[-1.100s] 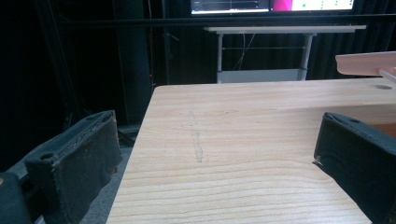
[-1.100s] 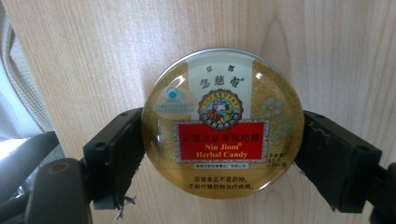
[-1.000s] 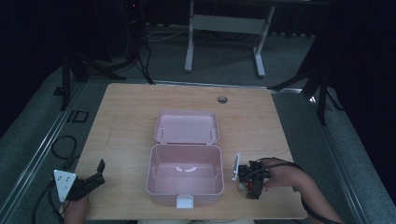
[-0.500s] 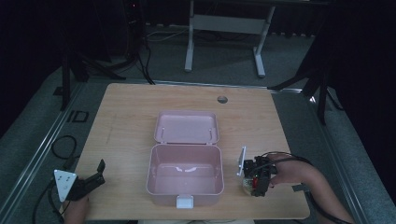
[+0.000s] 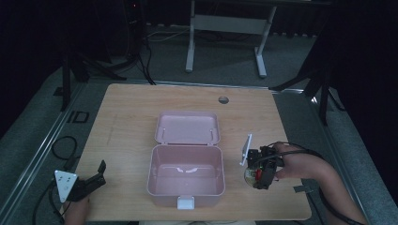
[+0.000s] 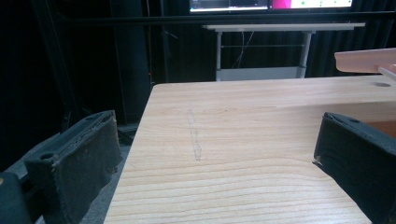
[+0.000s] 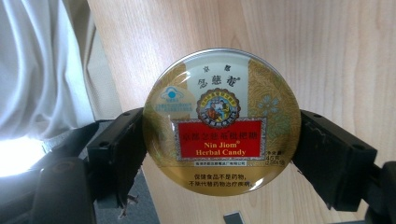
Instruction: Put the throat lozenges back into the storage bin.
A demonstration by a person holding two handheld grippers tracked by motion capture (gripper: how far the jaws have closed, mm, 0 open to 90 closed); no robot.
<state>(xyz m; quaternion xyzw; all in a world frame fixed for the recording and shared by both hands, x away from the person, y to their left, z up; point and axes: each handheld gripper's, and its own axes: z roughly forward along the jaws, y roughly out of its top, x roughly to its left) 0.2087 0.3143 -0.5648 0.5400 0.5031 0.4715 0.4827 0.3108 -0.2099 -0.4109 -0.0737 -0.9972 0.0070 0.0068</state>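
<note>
Left gripper [image 5: 98, 171]: at table [image 5: 131, 112] edge, approx. 8 o'clock from box, jaws wide apart w/ nothing btwn them. Pink box [image 5: 186, 182]: table centre, lid [image 5: 187, 127] open, lying back at 12 o'clock. Right gripper [image 5: 256, 173]: at 3 o'clock of box, jaws clamped on either side of round gold candy tin [image 7: 222, 123] ("Nin Jiom Herbal Candy"), over the tabletop near its edge.

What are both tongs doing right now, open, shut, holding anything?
Left tongs: open, holding nothing, low over the table.
Right tongs: shut on the round herbal candy tin.
</note>
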